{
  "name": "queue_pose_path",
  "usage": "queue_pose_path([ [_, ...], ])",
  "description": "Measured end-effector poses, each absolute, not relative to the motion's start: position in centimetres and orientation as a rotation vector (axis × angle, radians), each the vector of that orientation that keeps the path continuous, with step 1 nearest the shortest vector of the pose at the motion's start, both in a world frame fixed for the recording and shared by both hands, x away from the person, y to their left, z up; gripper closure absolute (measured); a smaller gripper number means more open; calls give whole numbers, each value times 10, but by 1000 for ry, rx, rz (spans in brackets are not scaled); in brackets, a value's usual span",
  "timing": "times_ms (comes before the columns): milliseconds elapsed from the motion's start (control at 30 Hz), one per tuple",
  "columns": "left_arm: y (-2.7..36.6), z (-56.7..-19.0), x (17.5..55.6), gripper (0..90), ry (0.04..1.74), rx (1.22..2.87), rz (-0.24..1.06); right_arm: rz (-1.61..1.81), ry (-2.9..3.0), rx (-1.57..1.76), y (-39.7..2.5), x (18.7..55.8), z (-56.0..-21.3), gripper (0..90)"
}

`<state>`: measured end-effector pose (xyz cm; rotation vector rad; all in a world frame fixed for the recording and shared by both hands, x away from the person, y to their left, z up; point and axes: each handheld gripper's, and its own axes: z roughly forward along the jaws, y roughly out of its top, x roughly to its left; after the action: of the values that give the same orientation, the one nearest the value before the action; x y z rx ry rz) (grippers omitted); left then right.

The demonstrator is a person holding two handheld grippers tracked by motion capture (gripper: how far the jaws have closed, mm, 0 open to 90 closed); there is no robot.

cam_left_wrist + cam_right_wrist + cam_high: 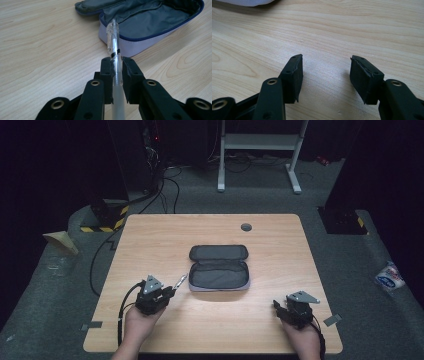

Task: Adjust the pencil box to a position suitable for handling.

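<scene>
A grey pencil case [219,268] lies unzipped and open in the middle of the wooden table [150,240], its lid folded back. My left gripper [170,291] is shut on a clear plastic pen [180,282] at the case's lower left. In the left gripper view the pen [113,42] sticks forward from between the jaws, its tip over the rim of the case [150,20]. My right gripper [276,306] stands open near the table's front right. In the right gripper view its gripper [325,75] has only bare wood between the pads.
A round grey grommet [246,227] sits near the table's far edge. A pale corner of the case [247,2] shows at the top left of the right gripper view. Beyond the table stand a white frame [260,150], cables and dark equipment on carpet.
</scene>
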<state>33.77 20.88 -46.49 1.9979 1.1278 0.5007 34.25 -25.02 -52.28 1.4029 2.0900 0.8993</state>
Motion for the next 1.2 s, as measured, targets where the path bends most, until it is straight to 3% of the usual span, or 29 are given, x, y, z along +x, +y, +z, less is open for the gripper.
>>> queue_pose_path([
  [1200,155,-451,399,790,989,2080,430,898,2089,1402,-250,342,-523,441],
])
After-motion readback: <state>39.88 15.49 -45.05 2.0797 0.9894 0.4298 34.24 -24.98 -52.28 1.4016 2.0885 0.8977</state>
